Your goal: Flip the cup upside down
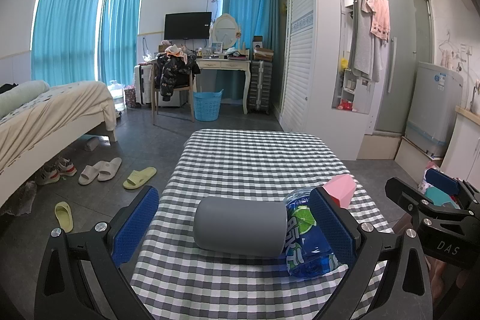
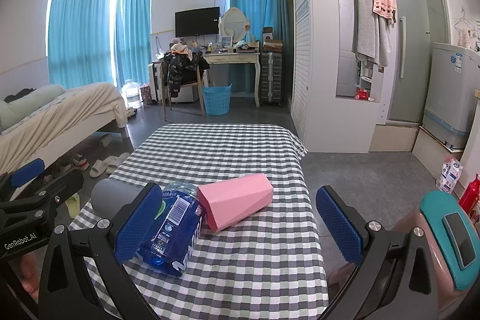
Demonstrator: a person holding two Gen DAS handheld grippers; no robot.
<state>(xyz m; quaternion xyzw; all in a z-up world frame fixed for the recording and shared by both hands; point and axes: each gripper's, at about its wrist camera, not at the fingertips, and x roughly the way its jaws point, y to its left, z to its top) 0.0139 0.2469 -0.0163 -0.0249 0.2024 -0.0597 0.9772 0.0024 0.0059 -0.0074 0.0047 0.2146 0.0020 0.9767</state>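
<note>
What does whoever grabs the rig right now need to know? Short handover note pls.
Left gripper: open, empty, fingers either side of the grey cup.
Right gripper: open, empty, pink cup ahead between its fingers.
Both cups lie on their sides on the checkered table, blue bottle lying between them.
Done: nothing flipped.
Left: grasp a cup and set it down mouth down.

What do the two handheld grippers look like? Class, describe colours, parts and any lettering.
Both the left gripper and the right gripper have black angular frames, silver bolts and blue dimpled pads. Seen from the other camera, the left body reads GenRobot.AI and the right reads DAS.
</note>
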